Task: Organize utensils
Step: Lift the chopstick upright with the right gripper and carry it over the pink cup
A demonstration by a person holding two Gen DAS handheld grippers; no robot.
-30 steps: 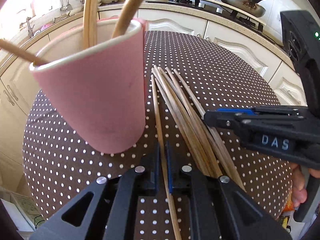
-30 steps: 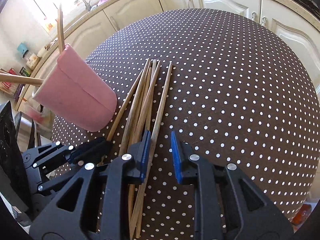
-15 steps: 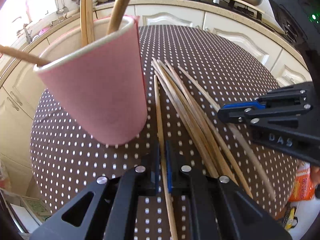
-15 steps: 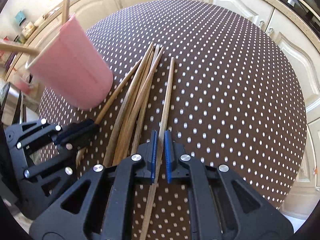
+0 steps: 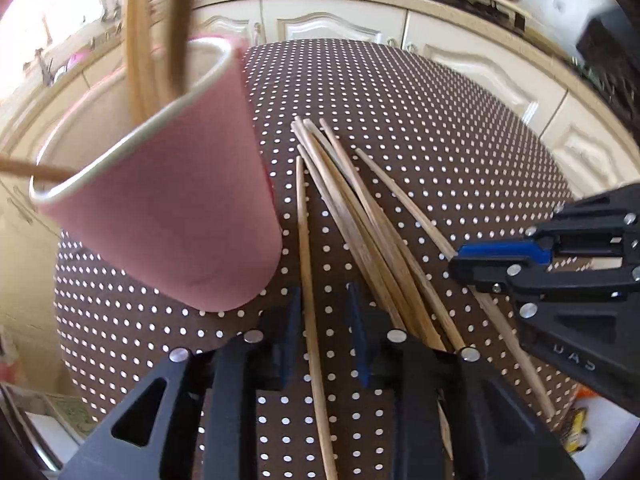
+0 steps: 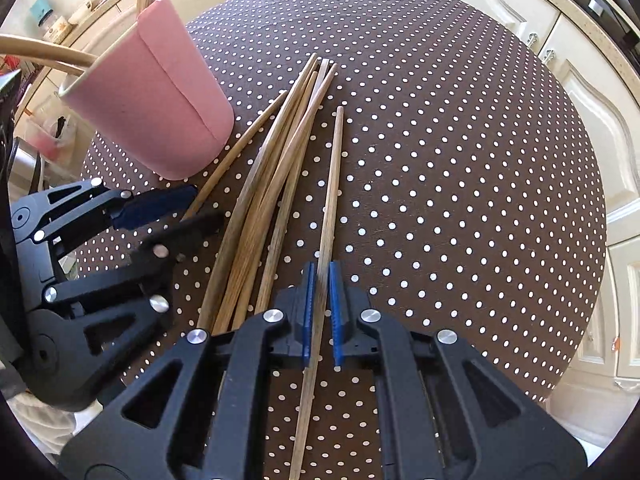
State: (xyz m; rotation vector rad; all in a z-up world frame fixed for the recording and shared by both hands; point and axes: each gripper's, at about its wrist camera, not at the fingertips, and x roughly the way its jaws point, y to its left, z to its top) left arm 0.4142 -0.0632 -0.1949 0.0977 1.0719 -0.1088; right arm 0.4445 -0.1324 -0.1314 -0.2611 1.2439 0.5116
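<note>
One chopstick (image 6: 329, 216) sits clamped in my right gripper (image 6: 319, 312); my left gripper (image 5: 323, 336), jaws just parting, straddles another unpinched beside the pink cup (image 5: 168, 208); I lift slowly.

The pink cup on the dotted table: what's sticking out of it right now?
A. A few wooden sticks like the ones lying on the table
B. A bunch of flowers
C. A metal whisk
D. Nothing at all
A: in the left wrist view, wooden chopsticks rise out of the open top of the pink cup, and more chopsticks lie loose on the table beside it.
</note>
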